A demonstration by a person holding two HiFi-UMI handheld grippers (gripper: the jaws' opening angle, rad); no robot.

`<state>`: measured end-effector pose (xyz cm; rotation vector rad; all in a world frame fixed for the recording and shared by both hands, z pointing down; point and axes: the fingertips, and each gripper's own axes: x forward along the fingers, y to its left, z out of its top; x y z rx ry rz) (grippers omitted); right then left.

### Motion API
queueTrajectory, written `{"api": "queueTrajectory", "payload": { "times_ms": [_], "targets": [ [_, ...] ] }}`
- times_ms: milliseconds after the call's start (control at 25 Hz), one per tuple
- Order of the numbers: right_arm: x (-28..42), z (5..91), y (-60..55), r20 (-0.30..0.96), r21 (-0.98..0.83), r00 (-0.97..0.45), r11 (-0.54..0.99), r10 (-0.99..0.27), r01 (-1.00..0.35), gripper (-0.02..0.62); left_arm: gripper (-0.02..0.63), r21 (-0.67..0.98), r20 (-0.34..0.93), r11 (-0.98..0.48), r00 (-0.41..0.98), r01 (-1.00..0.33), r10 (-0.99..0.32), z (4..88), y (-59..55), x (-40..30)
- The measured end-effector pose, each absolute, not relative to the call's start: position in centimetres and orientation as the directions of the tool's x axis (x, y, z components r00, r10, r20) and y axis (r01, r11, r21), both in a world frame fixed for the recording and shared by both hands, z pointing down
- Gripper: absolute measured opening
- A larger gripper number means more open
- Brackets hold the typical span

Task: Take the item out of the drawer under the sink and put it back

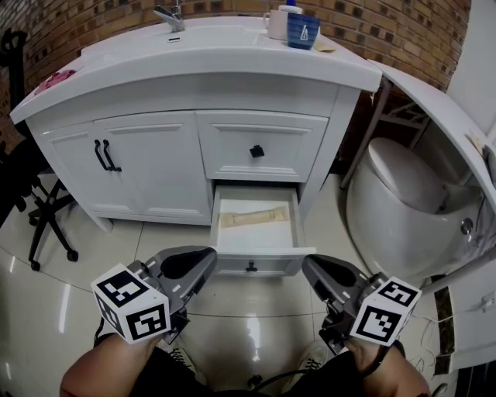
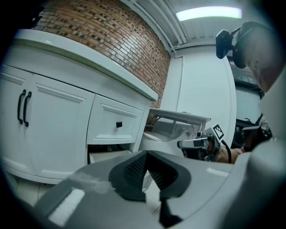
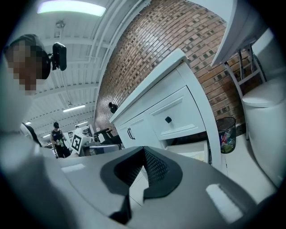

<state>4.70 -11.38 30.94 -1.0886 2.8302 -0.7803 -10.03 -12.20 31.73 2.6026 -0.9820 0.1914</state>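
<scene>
Item [image 1: 256, 215], perhaps a cloth, lies flat in the drawer [image 1: 256, 253]; left gripper [image 1: 204, 260] and right gripper [image 1: 313, 268], jaws together and empty, must spread first.

There are two grippers [image 1: 208, 254] [image 1: 310, 265], two drawers [image 1: 232, 138] [image 1: 216, 221], two doors [image 1: 70, 167] [image 1: 163, 167], two handles [image 1: 98, 155] [image 1: 109, 156], two knobs [image 1: 256, 151] [image 1: 251, 267] and two cups [image 1: 275, 23] [image 1: 302, 31]. One each of sink [image 1: 217, 35], tap [image 1: 170, 15], toilet [image 1: 395, 194], chair [image 1: 46, 213], bin [image 3: 225, 129] and item [image 1: 257, 217].

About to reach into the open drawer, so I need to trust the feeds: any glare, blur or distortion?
Head view: glare streaks the floor; drawer and the beige item inside look sharp. Left gripper view: ceiling lamp blown out, left gripper soft up close. Right gripper view: fisheye bends the brick wall, corners dark.
</scene>
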Motion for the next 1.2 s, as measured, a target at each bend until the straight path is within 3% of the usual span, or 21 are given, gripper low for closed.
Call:
{"api": "queueTrajectory", "payload": {
  "times_ms": [600, 1200],
  "targets": [
    [4.2, 28.6, -4.2, 0.168, -0.352, -0.725, 0.646, -0.668, -0.677, 0.005, 0.006, 0.230, 0.172, -0.723, 0.758, -0.651, -0.629, 28.9, -4.8, -11.3],
    [4.6, 28.7, -3.5, 0.183, -0.309, -0.691, 0.627, -0.699, -0.715, 0.005, 0.006, 0.212, 0.150, -0.730, 0.759, -0.650, -0.633, 28.1, -4.2, -11.5]
  ]
}}
